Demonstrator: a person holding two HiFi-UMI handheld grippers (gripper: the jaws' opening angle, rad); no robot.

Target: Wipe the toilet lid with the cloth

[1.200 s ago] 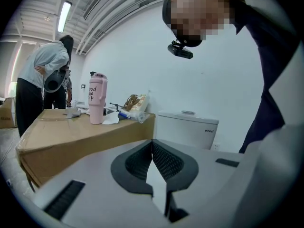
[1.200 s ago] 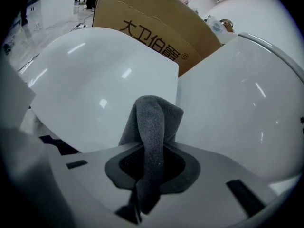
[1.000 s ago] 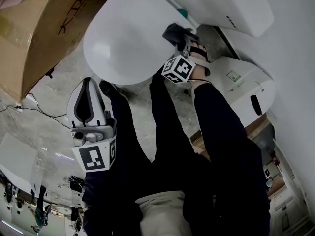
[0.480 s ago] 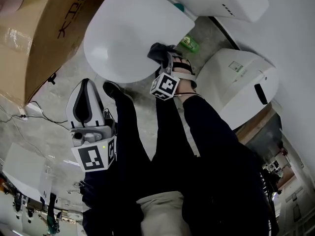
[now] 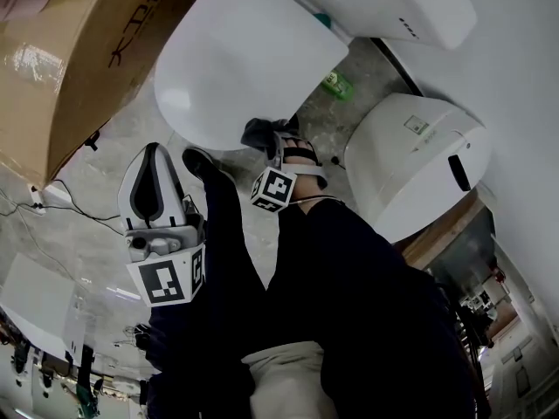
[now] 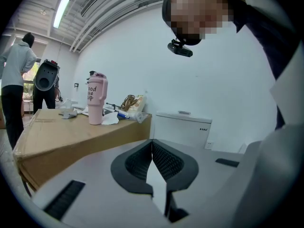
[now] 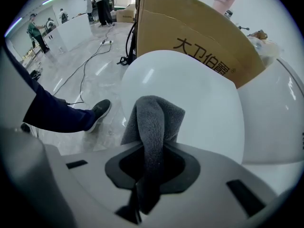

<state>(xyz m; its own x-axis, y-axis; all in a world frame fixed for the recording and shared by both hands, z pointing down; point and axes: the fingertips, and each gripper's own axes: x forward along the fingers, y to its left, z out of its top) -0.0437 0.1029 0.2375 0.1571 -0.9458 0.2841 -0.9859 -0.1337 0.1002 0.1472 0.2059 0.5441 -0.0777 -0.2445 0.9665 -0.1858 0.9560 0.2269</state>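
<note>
The white toilet lid [image 5: 240, 68] is closed and fills the upper middle of the head view; in the right gripper view the lid [image 7: 199, 99] lies just ahead of the jaws. My right gripper [image 5: 266, 138] is shut on a grey cloth [image 7: 154, 120], whose folded end [image 5: 260, 132] sits at the lid's near edge. My left gripper [image 5: 153, 190] hangs low at the left beside the person's dark leg, away from the toilet, shut with nothing in it [image 6: 152, 158].
A big cardboard box [image 5: 70, 59] stands left of the toilet. The cistern [image 5: 393, 3] is behind the lid, a white bin [image 5: 410, 160] to its right, a green bottle [image 5: 334, 83] on the floor between. Cables [image 5: 61, 203] trail on the floor. A shoe [image 5: 196, 160] rests near the bowl.
My right gripper with the cloth has slid from the lid's far right, near the hinge, down and left to its near edge. The left gripper has stayed put.
</note>
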